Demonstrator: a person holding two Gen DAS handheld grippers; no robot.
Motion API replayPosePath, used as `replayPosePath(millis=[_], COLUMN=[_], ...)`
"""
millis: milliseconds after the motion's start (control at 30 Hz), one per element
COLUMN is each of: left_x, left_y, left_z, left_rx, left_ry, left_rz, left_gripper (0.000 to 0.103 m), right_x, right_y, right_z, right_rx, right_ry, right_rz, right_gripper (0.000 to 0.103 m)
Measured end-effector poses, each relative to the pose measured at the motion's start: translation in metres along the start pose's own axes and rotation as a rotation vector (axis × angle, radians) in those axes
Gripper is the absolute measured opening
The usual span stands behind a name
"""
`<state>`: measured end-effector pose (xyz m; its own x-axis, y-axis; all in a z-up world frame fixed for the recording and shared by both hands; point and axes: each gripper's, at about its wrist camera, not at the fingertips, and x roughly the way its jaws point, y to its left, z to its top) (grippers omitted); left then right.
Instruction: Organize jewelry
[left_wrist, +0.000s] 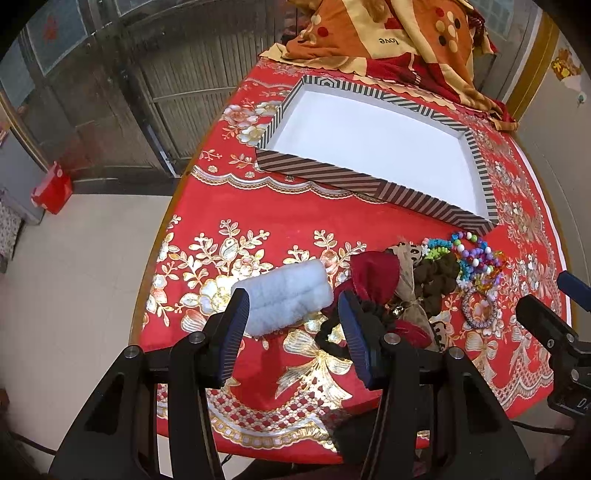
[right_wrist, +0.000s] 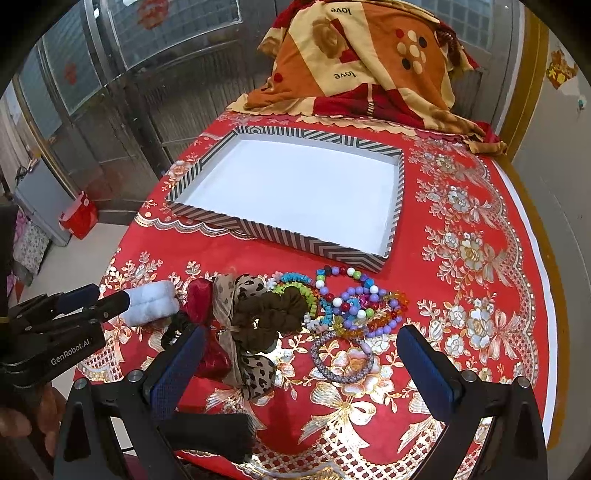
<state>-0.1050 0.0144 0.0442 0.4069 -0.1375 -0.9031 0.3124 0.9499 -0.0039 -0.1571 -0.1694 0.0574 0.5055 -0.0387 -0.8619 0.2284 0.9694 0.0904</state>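
Note:
A striped tray (left_wrist: 325, 177) with a white inside sits on the red tablecloth, also in the right wrist view (right_wrist: 295, 240). In front of it lies a pile: a fluffy white scrunchie (left_wrist: 284, 295) (right_wrist: 153, 301), a red bow (left_wrist: 373, 273) (right_wrist: 201, 295), a brown scrunchie (right_wrist: 273, 314), a leopard bow (right_wrist: 258, 373), beaded bracelets (right_wrist: 354, 302) (left_wrist: 472, 258) and a grey beaded ring (right_wrist: 341, 360). My left gripper (left_wrist: 293, 332) is open with its jaws on either side of the white scrunchie's near end. My right gripper (right_wrist: 306, 373) is wide open above the pile's near side.
A patterned orange blanket (right_wrist: 369, 62) is heaped at the table's far end. The table edge (left_wrist: 155, 258) drops to the floor on the left, where a red bag (left_wrist: 51, 188) stands. Metal doors stand behind.

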Motion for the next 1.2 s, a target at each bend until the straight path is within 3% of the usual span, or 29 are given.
replayPosePath(millis=[1200], left_x=[0.0068], left_y=[0.0046], left_z=[-0.0032], left_rx=[0.003], left_ry=[0.016], left_rz=[-0.007], left_gripper=[0.05], right_x=[0.0089], right_y=[0.008], right_z=[-0.0019], right_rx=[-0.012], right_ry=[0.033], right_rz=[0.0], right_gripper=[0.103])
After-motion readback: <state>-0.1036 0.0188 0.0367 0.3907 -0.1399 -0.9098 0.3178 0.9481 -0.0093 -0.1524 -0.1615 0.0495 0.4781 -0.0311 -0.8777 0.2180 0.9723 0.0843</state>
